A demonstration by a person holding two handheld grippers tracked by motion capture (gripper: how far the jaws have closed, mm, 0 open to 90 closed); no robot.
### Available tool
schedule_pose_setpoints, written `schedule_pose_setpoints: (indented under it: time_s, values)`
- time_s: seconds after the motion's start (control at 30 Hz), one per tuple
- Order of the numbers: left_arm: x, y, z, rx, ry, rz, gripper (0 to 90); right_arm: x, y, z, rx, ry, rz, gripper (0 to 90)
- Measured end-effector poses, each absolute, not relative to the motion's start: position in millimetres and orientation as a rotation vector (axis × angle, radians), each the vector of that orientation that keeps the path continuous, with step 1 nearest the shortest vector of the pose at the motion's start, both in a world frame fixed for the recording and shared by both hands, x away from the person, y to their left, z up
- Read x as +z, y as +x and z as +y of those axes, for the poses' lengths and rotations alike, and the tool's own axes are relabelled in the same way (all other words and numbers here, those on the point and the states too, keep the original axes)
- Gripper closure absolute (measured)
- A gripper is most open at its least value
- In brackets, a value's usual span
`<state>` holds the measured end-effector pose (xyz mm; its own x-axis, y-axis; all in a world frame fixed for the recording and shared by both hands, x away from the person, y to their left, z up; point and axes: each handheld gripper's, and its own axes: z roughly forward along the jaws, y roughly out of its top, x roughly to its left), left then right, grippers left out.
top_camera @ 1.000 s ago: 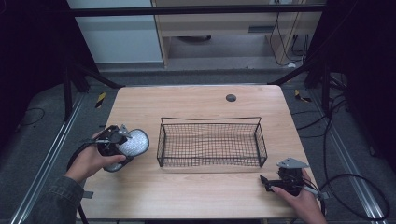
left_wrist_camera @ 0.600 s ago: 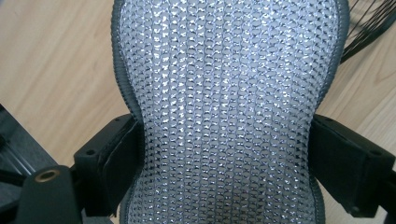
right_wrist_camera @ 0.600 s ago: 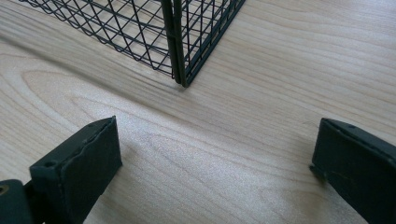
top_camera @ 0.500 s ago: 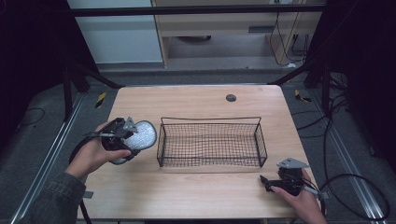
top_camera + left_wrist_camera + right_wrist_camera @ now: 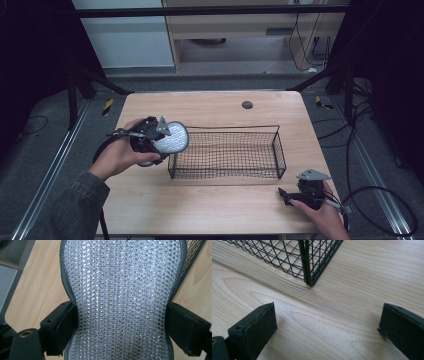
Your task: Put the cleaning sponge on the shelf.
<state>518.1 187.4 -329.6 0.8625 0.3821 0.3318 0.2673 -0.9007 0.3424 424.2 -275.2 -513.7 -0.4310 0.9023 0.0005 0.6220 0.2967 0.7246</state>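
1. Silvery mesh-covered pad with grey rim (image 5: 170, 138): held above the table (image 5: 215, 107), at the left end of the black wire basket (image 5: 227, 152).
2. Left gripper (image 5: 120, 315): clamped on the pad's narrow waist.
3. Right gripper (image 5: 327, 327): jaws apart, empty, low at the basket's near right corner.
4. Likely step: carrying to the basket; next, over the rim, then release.
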Motion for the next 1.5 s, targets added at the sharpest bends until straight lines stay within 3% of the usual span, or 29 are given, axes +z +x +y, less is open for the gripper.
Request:
schedule_pose_setpoints:
  time_s: [0.9, 1.5]
  values:
    - [-332.6, 530.2, 123.9, 0.557, 2.769, 0.358, 13.9, -513.7, 424.5, -275.0, 0.929, 1.364, 2.164, 1.4]
    - [-338.2, 534.6, 108.7, 0.553, 2.763, 0.338, 13.8, -513.8, 425.3, -274.2, 0.925, 1.361, 2.166, 1.1]
